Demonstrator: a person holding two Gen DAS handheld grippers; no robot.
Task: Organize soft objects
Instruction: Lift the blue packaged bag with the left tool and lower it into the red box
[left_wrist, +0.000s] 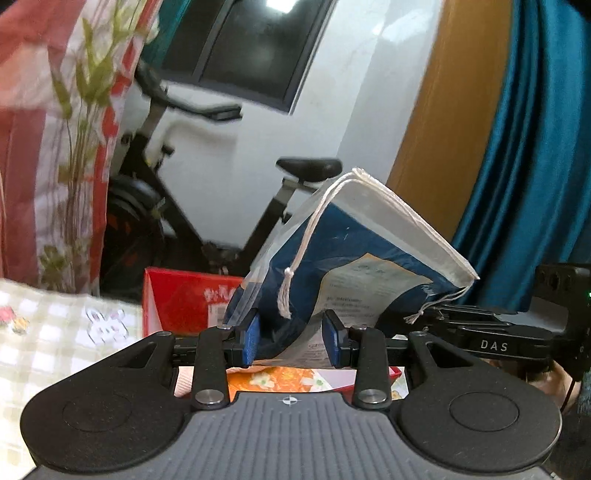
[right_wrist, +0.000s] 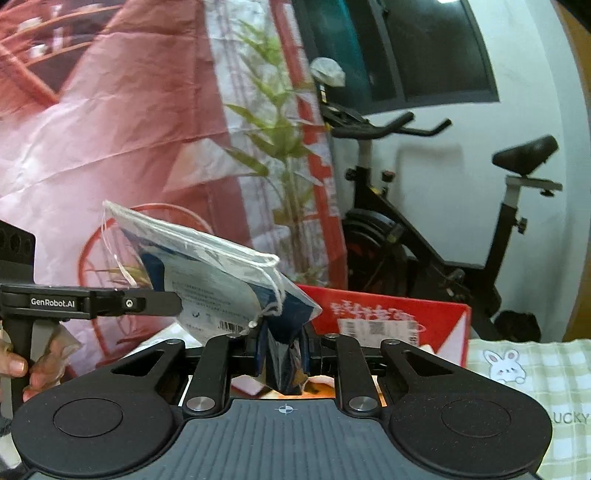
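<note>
- Left gripper (left_wrist: 291, 341), lower centre of the left wrist view: blue pads part-open w/ the bottom of the drawstring pouch (left_wrist: 354, 254) bunched between them; pads seemed to press the fabric, so prob. a hold on the thick folded end.
- Right gripper (right_wrist: 282, 349), lower centre of the right wrist view: jaws nearly closed, pinching a thin dark-blue fold of the same pouch; narrower gap fits thinner cloth there.
- Pouch itself: clear/white bag w/ blue contents and a printed label, held in the air between both grippers, tilted, mouth end up. Two-point hold likely kept a floppy item from sagging.
- White drawstring (left_wrist: 295, 258) hung loose down the pouch's front, knot at its end; could snag when set down.
- Behind and below the pouch: red box (left_wrist: 184, 299), mid-frame, open top toward the cam – prob. the bin for soft items, tho can't confirm.
- Checked cloth w/ a rabbit print (right_wrist: 524, 369) at lower right of the right wrist view, beside the box.
- A person's hand (right_wrist: 26, 369) gripped the left gripper's handle at far left.
- Background: exercise bike (right_wrist: 443, 240), floral red-white fabric (left_wrist: 55, 129) upper left.
</note>
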